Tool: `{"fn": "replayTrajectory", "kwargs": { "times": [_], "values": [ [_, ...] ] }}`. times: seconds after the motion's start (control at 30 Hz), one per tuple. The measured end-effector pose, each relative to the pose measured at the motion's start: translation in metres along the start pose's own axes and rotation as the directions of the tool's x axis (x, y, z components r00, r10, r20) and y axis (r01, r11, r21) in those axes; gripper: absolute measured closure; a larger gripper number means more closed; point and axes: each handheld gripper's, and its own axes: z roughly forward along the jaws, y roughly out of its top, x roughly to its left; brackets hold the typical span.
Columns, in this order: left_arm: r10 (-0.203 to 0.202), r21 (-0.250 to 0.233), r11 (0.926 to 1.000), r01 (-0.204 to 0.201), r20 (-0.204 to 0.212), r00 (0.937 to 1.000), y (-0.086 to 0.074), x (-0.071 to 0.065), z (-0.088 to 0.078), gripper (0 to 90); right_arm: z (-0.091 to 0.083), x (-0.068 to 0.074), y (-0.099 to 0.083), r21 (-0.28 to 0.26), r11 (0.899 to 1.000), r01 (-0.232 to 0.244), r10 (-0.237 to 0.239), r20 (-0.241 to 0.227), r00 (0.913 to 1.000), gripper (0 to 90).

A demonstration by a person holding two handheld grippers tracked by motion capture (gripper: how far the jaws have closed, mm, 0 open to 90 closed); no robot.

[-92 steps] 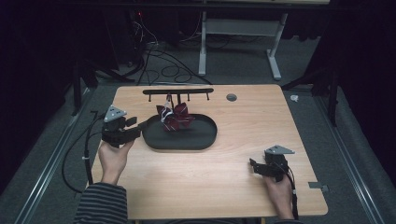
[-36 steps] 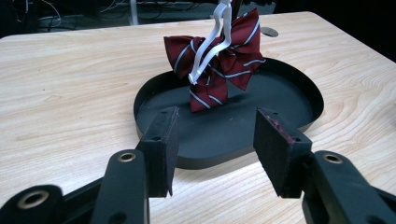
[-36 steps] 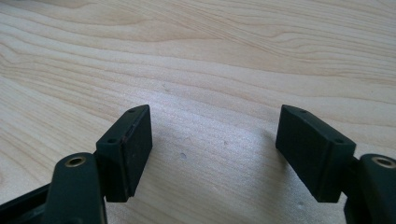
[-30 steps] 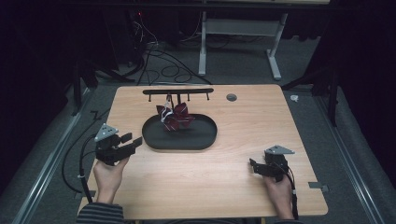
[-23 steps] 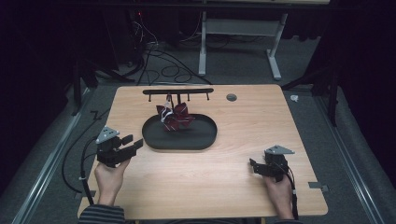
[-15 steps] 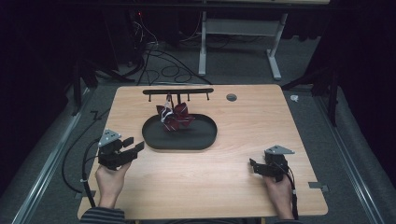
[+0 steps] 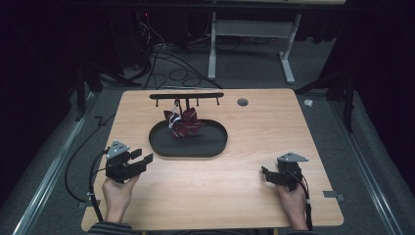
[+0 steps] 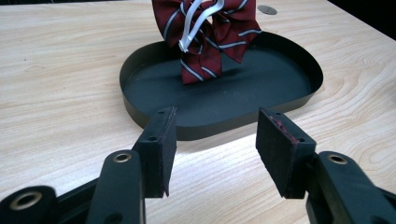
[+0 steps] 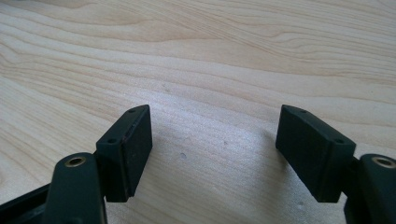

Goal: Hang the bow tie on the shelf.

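A bunch of dark red striped bow ties (image 7: 183, 122) with white straps hangs from a low black hook rack (image 7: 186, 95) over a black oval tray (image 7: 215, 147). My left gripper (image 7: 143, 155) sits at the table's left front, a short way off the tray's left end. Its jaws have just been opening and nothing is between them. In the left gripper view the gripper (image 8: 215, 116) points at the tray (image 8: 261, 84) and the bow ties (image 8: 210, 32). My right gripper (image 7: 265, 175) rests open at the right front. In the right gripper view it (image 9: 212, 112) has bare wood beneath.
A small grey round cap (image 7: 242, 102) is set into the tabletop at the back right. Beyond the table's far edge, cables (image 7: 166, 68) and a white desk frame (image 7: 249, 44) stand on the dark floor. Bare wood (image 7: 210, 191) lies between the two hands.
My left hand has drawn back from beside the tray toward the front edge and drifted slightly right. The right hand, the tray and the bow ties have not moved.
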Motion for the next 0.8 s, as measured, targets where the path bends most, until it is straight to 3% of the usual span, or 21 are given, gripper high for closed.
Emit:
{"fn": "replayTrajectory", "kwargs": {
  "times": [0.8],
  "values": [
    [-0.020, 0.031, 0.9993, 0.020, 0.013, 0.9997, -0.022, -0.004, 0.011, 48.3, 0.000, 0.000, 0.000, 0.000, 1.000, 0.000, 0.000, 0.000, 1.0000, 28.6]
  ]
}}
